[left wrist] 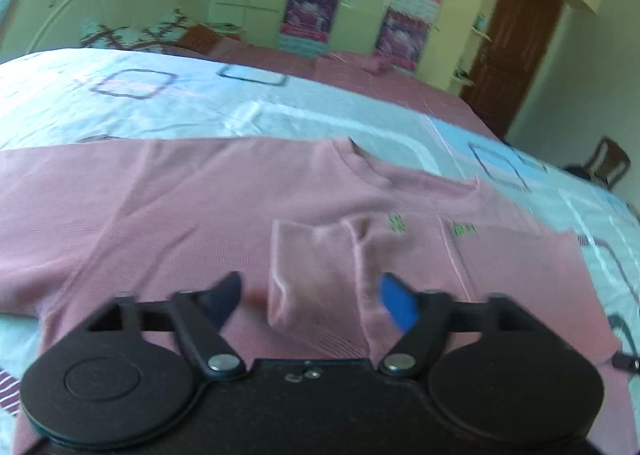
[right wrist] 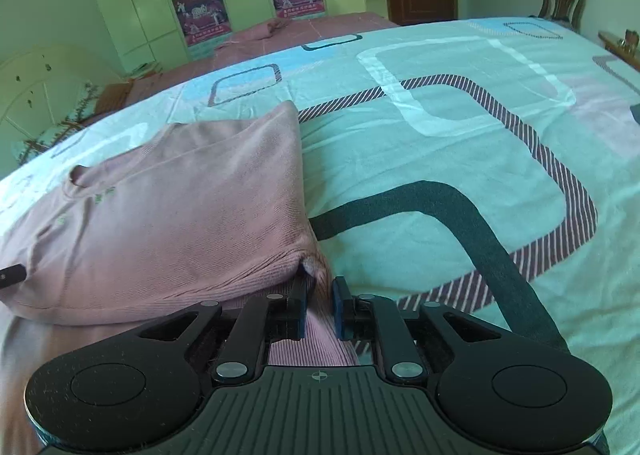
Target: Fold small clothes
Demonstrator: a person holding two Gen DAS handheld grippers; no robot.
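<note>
A pink sweater is lying on the patterned bedsheet. The left gripper is hovering over it, fingers spread. The right gripper is pinching the sweater's folded edge.

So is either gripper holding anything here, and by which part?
The right gripper pinches the pink sweater at a bunched fold on its near edge. The left gripper is open, empty above it.
</note>
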